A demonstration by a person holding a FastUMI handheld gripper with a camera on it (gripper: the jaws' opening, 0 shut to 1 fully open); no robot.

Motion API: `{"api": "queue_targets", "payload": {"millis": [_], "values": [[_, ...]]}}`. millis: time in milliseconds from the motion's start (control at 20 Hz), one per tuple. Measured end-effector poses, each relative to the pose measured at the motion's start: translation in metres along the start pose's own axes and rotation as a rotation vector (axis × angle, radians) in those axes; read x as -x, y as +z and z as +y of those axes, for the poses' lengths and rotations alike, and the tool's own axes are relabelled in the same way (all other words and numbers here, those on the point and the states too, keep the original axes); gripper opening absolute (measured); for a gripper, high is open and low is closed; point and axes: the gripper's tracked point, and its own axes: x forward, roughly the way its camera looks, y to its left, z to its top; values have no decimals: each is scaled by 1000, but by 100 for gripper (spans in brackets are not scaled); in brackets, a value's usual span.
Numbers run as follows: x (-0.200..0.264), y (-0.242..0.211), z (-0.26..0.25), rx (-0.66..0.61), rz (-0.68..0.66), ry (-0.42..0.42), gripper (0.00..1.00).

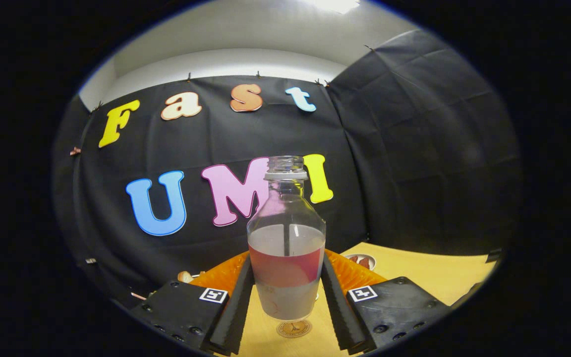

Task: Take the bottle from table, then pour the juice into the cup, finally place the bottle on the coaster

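We start with the table (429, 272), a pale wooden top running out beyond the fingers to the black booth wall. Over it we hold the gripper (286, 297), its two ribbed black fingers (238, 310) closed against either side of the bottle (286, 248), which sits upright between them. The bottle is clear, uncapped, with a red label band around its lower body and pale liquid standing up to about its shoulder. Its base appears to hang clear of the table, though we cannot be certain of the gap.

Just below the bottle's base, between the fingers, lies a small round coaster (294, 328). Beyond the right finger sits a small round dish-like thing (362, 261) with something reddish in it; it may be the cup, but we cannot tell.

We judge that either the pick-up is just done and the pour is ahead, or we are at the final step with the bottle coming to the coaster. The liquid level does not settle it.

If the pour is done, the next move calls for lowering straight down, keeping the bottle plumb and centred on the coaster, and parting the fingers only once the base rests flat.
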Motion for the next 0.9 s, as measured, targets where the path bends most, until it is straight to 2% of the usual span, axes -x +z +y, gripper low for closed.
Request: {"api": "queue_targets", "payload": {"millis": [200,450,750,900], "values": [[-21,-14,17,130,-23,-3,73],[-41,-65,38,204,23,12,74],[-57,-128,34,252,47,-78,74],[-63,-164,37,294,77,-89,74]]}}
